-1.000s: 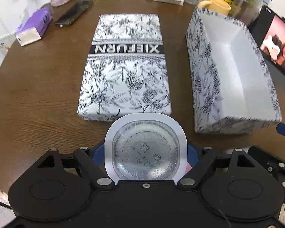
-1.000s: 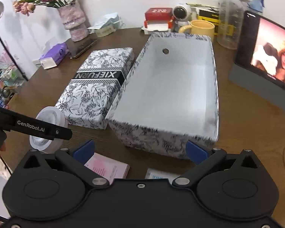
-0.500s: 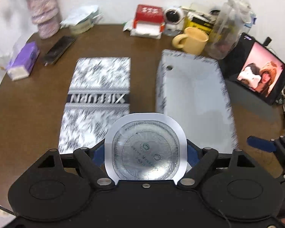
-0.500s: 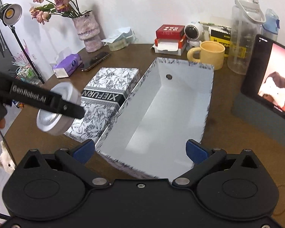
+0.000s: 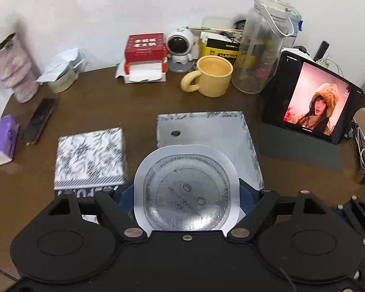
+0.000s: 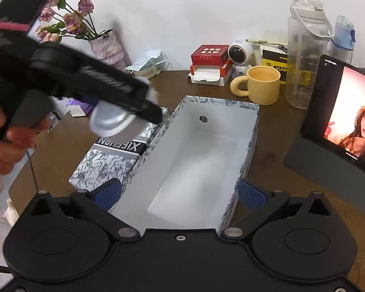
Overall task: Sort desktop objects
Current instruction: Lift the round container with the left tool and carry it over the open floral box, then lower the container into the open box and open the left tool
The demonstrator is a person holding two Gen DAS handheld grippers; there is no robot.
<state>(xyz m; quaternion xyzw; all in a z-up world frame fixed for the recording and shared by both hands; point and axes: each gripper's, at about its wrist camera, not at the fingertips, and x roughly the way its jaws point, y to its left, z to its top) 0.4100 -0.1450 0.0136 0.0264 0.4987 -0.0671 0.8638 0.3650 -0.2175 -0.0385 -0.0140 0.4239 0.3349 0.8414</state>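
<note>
Foil-topped cup (image 5: 186,192), clamped in the left gripper (image 5: 186,194), has risen toward the open box (image 6: 197,160) at twelve o'clock, nearly ready to drop; right gripper (image 6: 180,193) gapes empty.

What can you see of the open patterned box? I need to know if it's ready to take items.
The open patterned box is a long rectangular cardboard box, black-and-white leaf print outside, plain white inside. Its lid is off and it looks empty; a small round hole marks the far end wall. It sits upright on the brown table, close beside its printed lid.
</note>
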